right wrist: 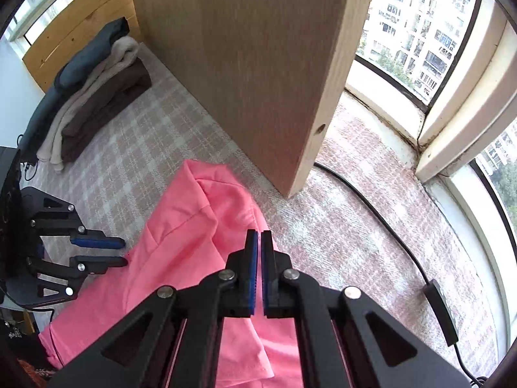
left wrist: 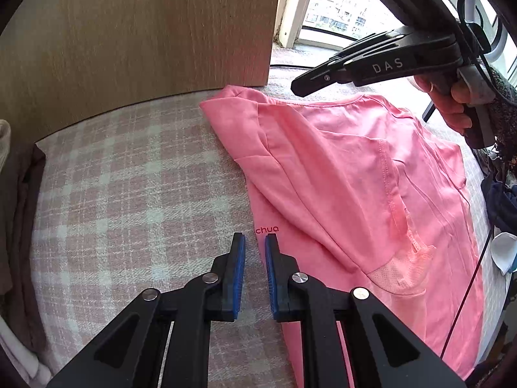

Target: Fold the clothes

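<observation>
Left tongs (left wrist: 255,242) hover low over the plaid-covered worktop (left wrist: 129,177), jaws apart by a narrow gap, nothing between the blue pads (left wrist: 238,278). Their tips sit right at the left edge of the pink shirt (left wrist: 355,174), next to small red lettering (left wrist: 267,230) printed on the fabric; one pad is over plaid, the other over pink. Right tongs (right wrist: 259,242) are nearly closed, just a thin slit between pads, empty as far as visible, raised above the shirt's far side near its hemmed edge. In the left wrist view they appear lifted clear of the cloth, gripped by a hand (left wrist: 452,103).

Shirt lies rumpled and partly folded on the plaid surface, one corner close to the base of a wooden panel (right wrist: 242,64). Stack of folded clothes (right wrist: 97,97) sits well apart, beyond the left tongs. Black cable (right wrist: 387,232) runs along the window side.
</observation>
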Tool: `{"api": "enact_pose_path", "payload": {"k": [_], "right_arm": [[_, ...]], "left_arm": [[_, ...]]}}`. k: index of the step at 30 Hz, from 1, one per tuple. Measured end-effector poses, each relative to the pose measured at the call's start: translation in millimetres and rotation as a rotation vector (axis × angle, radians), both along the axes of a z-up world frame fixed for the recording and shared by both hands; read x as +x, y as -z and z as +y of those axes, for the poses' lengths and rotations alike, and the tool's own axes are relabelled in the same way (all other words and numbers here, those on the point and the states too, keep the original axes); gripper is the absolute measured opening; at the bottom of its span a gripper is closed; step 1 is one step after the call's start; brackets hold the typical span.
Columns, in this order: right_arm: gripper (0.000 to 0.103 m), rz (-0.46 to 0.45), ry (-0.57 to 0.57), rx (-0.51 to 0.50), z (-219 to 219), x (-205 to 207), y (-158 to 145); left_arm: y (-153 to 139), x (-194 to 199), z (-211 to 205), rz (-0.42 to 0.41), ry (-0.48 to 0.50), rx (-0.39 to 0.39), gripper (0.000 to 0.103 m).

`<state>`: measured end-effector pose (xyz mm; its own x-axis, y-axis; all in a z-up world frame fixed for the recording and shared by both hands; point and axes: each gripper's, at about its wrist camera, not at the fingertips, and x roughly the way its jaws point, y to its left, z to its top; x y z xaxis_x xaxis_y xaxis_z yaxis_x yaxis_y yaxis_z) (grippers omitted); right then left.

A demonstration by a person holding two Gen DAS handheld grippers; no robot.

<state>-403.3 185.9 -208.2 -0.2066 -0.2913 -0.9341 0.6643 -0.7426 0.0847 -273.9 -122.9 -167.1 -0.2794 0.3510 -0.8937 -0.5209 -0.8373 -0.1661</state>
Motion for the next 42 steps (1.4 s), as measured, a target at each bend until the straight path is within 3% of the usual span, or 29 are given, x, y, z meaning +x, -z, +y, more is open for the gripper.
{"api": "enact_pose_path", "payload": {"k": [2,3,5,7,12,13,14,18,25,29,33,37,40,42], "right_arm": [[0.010,-0.029,0.007,-0.068,-0.6,-3.6,-4.1],[0.021,-0.054,-0.007,-0.137,-2.5,-4.8,-8.4],[0.037,-0.057,-0.052,-0.174,-14.2,-5.2,-11.8],[0.038,-0.049,-0.093,-0.143,-26.5,-5.9,-7.5],[0.035,-0.125,-0.132,-0.113,-34.9,-4.2,11.2],[0.029,-0.135,-0.135,-0.115,-33.7,-2.0,13.6],[0.000,-0.134,-0.137,-0.112,-32.4,0.8,13.5],[0.001,-0.100,-0.129,-0.090,-25.4,10.2,6.7],[0.002,-0.023,0.002,-0.004,-4.0,3.7,2.6],[0.031,0.061,0.062,-0.050,1.1,1.0,-16.1],[0.031,0.026,-0.020,-0.098,-21.1,1.2,-26.0],[0.031,0.048,-0.105,0.011,-49.7,9.6,-14.7],[0.030,0.057,-0.135,0.091,-59.4,11.2,8.2],[0.030,0.090,-0.123,0.093,-59.2,11.9,10.9]], "left_arm": [[0.5,0.8,0.0,-0.009,0.001,0.013,0.012],[0.8,1.3,0.2,-0.012,0.003,0.017,0.012],[1.4,2.3,0.6,-0.017,0.006,0.025,0.012],[1.5,4.2,3.7,-0.013,0.015,0.015,0.012],[2.3,8.8,9.9,-0.004,0.022,0.002,0.012],[2.5,9.7,11.1,-0.003,0.023,0.000,0.012],[2.6,10.6,12.2,-0.003,0.023,-0.002,0.012],[2.9,14.0,16.2,0.000,0.027,-0.011,0.012],[3.4,19.7,22.0,0.004,0.029,-0.019,0.012],[3.9,23.6,26.1,0.005,0.032,-0.024,0.012],[3.3,19.3,14.7,0.003,0.028,-0.025,0.012],[-0.1,1.3,8.9,0.001,0.022,-0.045,0.012],[-9.4,15.1,-4.1,0.012,0.000,-0.044,0.012],[-19.2,28.7,-18.5,0.013,-0.025,-0.039,0.012]]}}
